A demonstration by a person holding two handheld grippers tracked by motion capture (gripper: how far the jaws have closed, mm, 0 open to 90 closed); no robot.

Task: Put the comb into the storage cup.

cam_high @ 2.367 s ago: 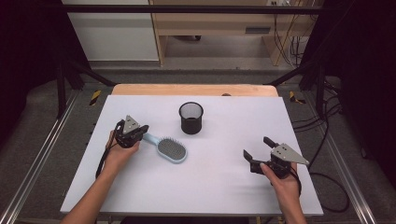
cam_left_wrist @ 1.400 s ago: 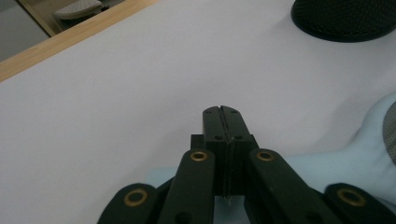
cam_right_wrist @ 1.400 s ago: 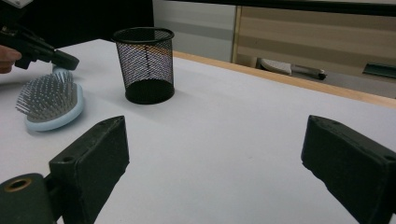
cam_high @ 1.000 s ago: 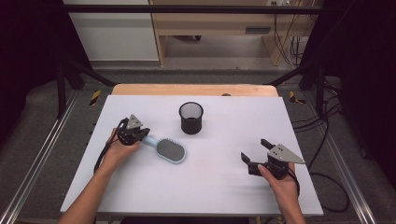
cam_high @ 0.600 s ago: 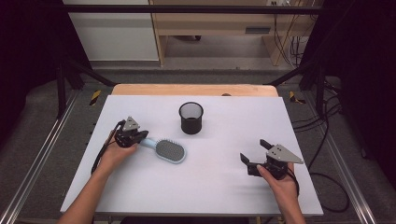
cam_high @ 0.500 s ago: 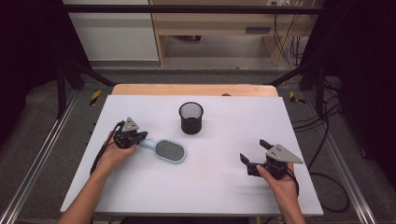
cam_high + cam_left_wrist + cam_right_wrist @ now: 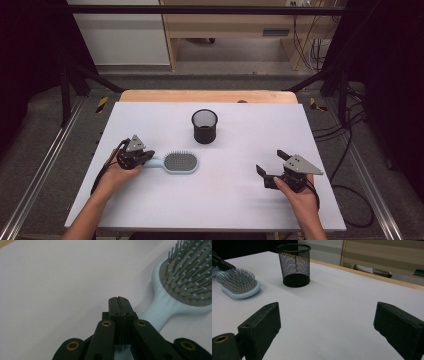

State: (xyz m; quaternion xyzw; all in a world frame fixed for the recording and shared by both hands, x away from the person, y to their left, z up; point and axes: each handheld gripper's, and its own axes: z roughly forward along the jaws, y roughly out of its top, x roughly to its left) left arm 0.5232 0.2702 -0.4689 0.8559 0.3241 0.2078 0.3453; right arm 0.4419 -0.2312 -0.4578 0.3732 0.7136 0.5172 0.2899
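Hairbrush (image 7: 180, 287) handle just beside, right of, left gripper (image 7: 119, 300) with jaws closed empty.

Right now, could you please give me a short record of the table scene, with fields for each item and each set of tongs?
hairbrush: light blue, lying flat, bristles up, handle toward the left tongs
mesh cup: black, upright, beyond the hairbrush
left tongs: shut, above the brush handle; a grip is unclear
right tongs: open, holding nothing
table: white top

Hairbrush (image 7: 180, 162) left of (before) cup (image 7: 205, 126)
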